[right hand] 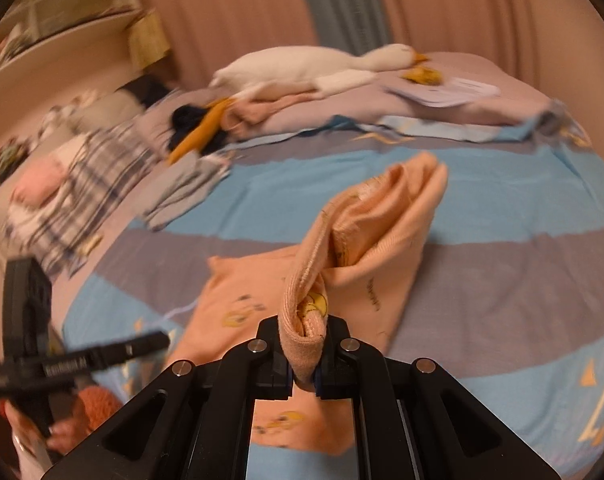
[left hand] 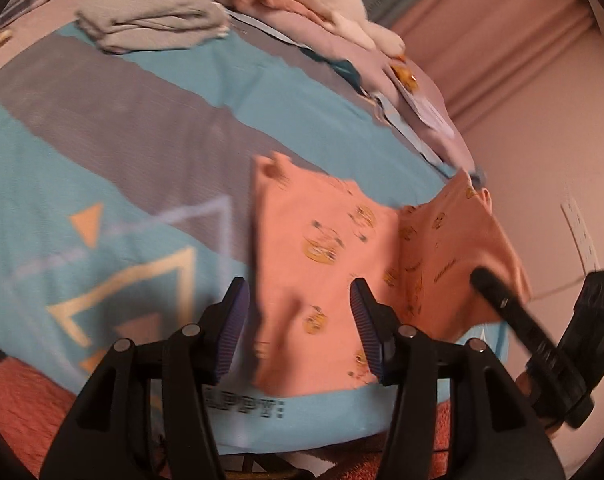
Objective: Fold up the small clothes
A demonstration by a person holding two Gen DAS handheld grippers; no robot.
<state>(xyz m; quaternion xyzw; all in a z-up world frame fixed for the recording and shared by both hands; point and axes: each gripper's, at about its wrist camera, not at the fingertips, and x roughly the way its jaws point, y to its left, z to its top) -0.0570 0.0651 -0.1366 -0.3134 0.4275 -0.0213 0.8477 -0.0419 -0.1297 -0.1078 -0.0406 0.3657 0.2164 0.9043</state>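
Left wrist view: peach garment (left hand: 322,248) with yellow cartoon prints lies on the blue and grey bedspread (left hand: 142,128), one part flat, the right part lifted off the bed and folded upward. Blurred. Left gripper (left hand: 300,320) tilts down over the flat part, jaws apart, nothing pinched; the cloth lies below and between them, and the pads (left hand: 238,316) do not press on it. Right gripper (left hand: 498,300) shows at the right edge, its tip at the raised cloth.

Right wrist view: right gripper (right hand: 304,364) is clamped on a ribbed hem of the peach garment (right hand: 366,248), which stands up from the jaws in a loose tube; the rest trails down onto the bedspread (right hand: 502,208). Left gripper (right hand: 82,360) sits low left, a hand (right hand: 62,436) under it.

Around: grey folded cloth (left hand: 154,26) near the far side, white plush goose (right hand: 310,68) on a lilac pillow (right hand: 462,108), a heap of clothes (right hand: 206,128), striped fabric (right hand: 82,184), pink curtains (right hand: 242,12). All well apart from the garment.
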